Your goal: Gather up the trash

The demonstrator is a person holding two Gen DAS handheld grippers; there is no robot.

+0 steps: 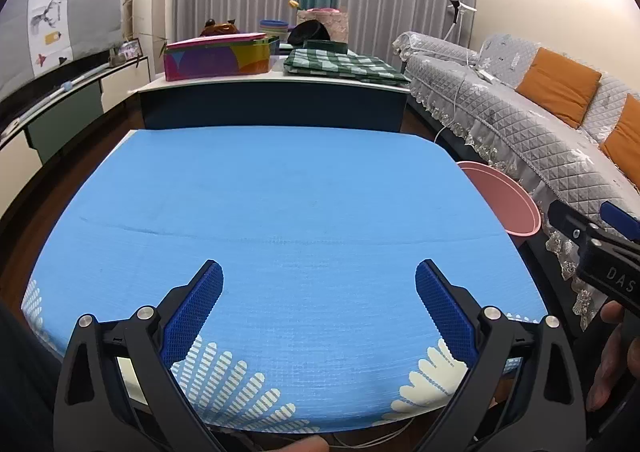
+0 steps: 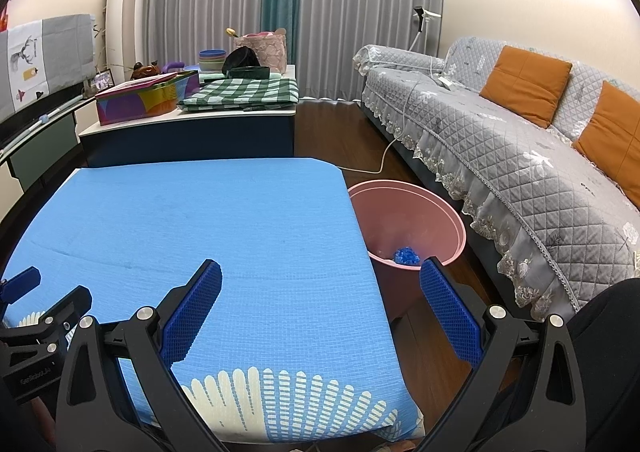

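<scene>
A pink bin [image 2: 412, 212] stands on the floor beside the right edge of the table. A crumpled blue piece of trash [image 2: 406, 255] lies at its bottom. In the left wrist view only the pink bin's rim [image 1: 504, 188] shows past the table corner. My left gripper [image 1: 319, 292] hovers open over the blue table mat [image 1: 280, 192], with nothing between its blue pads. My right gripper [image 2: 320, 292] is open too, above the mat's right edge [image 2: 240, 220], its right fingertip [image 2: 434, 272] in front of the bin. I see no trash on the mat.
A grey quilted sofa [image 2: 520, 156] with orange cushions [image 2: 524, 84] runs along the right. Behind the table stands a low cabinet [image 1: 272, 100] with a colourful box [image 1: 218, 58], a green checked cloth [image 1: 340, 66] and bowls. A white cable [image 2: 384, 156] trails on the wooden floor.
</scene>
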